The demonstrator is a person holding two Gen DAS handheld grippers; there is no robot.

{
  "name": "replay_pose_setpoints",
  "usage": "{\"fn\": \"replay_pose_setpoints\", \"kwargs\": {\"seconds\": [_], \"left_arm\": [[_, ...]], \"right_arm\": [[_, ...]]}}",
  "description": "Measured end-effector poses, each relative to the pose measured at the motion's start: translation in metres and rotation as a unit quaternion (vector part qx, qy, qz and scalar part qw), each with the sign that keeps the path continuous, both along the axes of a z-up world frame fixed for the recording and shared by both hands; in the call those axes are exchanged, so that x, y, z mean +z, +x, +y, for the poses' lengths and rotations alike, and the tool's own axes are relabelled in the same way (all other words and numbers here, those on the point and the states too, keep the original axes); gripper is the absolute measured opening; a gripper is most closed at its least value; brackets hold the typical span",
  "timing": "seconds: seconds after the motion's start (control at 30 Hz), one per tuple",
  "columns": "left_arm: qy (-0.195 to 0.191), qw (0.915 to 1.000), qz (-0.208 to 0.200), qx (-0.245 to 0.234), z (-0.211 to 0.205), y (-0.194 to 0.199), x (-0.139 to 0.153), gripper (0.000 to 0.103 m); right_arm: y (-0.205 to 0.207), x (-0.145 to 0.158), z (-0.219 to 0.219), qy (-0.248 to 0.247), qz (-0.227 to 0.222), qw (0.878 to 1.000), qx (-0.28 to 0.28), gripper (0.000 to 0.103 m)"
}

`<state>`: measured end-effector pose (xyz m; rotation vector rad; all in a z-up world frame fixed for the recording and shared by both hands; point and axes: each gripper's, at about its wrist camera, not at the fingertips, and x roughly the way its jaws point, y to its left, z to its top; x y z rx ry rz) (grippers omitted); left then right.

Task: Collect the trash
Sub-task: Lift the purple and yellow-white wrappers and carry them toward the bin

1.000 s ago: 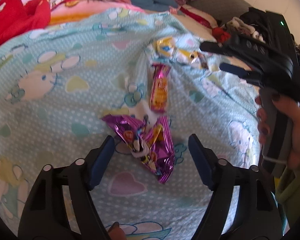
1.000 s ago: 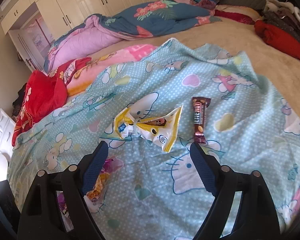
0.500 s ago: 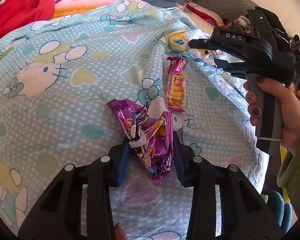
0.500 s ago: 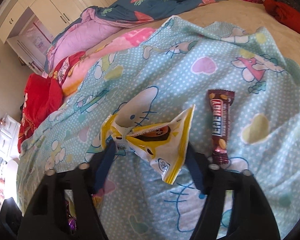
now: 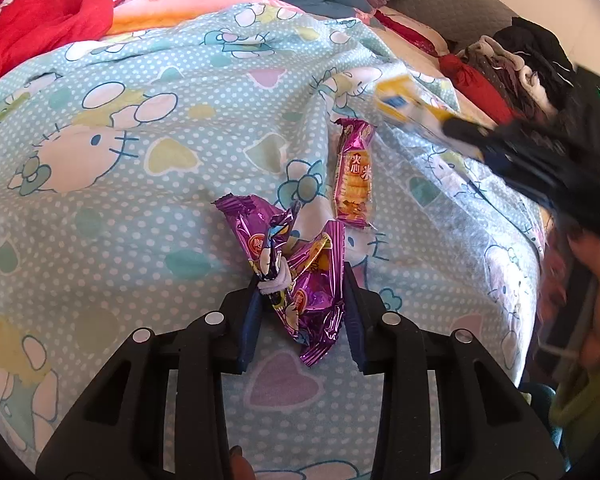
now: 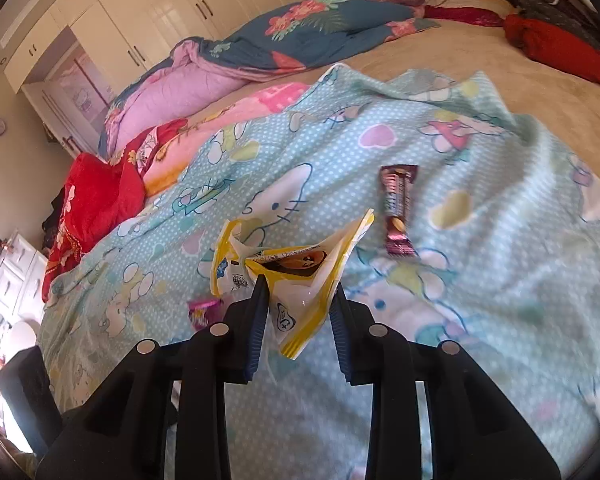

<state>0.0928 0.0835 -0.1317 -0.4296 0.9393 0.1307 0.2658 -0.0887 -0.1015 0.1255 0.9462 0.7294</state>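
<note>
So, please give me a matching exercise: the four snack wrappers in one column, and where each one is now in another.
Things:
1. crumpled purple foil wrapper
2. torn yellow plastic wrapper
3. brown chocolate bar wrapper
4. sealed purple-and-orange snack pack

Places:
A. lying on the blanket, right of the yellow one
B. between the left gripper fingers
C. lying on the blanket, beyond the purple one
D. between the right gripper fingers

Pairs: 1-B, 2-D, 3-A, 4-C

A crumpled purple wrapper (image 5: pixel 300 280), knotted at its middle, sits low center of the left view. A purple-orange snack pack (image 5: pixel 353 176) lies flat above it. A torn yellow wrapper (image 6: pixel 296 276) sits center of the right view, with a brown bar wrapper (image 6: pixel 398 210) lying lengthwise to its upper right.
</note>
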Motion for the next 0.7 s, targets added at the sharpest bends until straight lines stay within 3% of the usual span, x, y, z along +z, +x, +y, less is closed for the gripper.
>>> {"fn": "replay_pose_setpoints", "kwargs": {"seconds": [0.33, 0.7], "left_arm": [[-0.002, 0.9997, -0.021, -0.006, -0.007, -0.007, 0.020, 0.026], [0.006, 0.9978, -0.062, -0.025, -0.025, -0.012, 0.052, 0.026]], "right_arm": [[-0.045, 0.015, -0.048, 0.006, 0.000, 0.999, -0.046, 0.029], [-0.073, 0.040, -0.070, 0.018, -0.020, 0.998, -0.054, 0.029]]}}
